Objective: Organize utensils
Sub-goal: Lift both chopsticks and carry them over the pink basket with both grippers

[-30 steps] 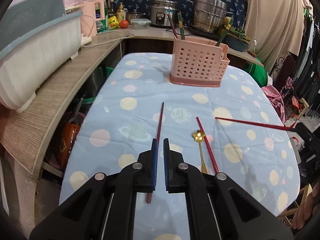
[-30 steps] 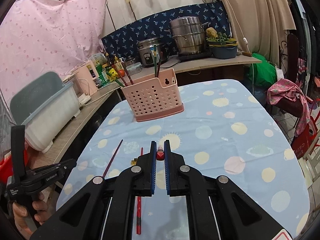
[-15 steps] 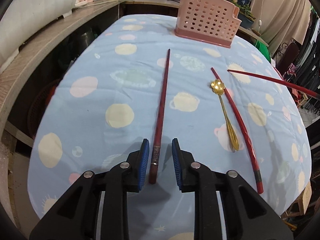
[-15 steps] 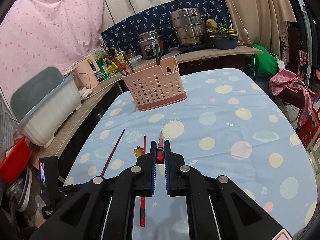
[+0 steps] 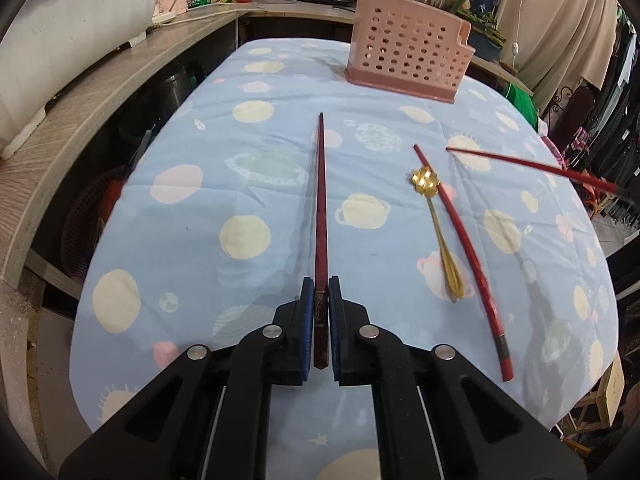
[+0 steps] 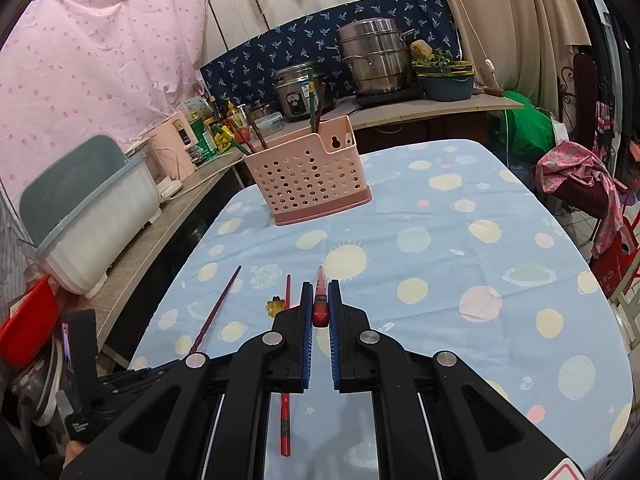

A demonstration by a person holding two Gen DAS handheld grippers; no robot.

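The left tongs (image 5: 319, 300) pinch the thick end of a dark chopstick (image 5: 321, 208) lying on the counter (image 5: 200, 220), short of the basket (image 5: 404, 66). The right tongs (image 6: 320, 304) grip a red chopstick (image 6: 320, 300), lifted. Both look light, stiff and slick; thick-end grips seem sound.

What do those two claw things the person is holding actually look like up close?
Both the left gripper and the right gripper are matte black plastic, built from angular linked arms with triangular cut-outs and round silver rivets at the joints. Each finger carries a ribbed blue pad on its inner face. No cables or sleeves show.
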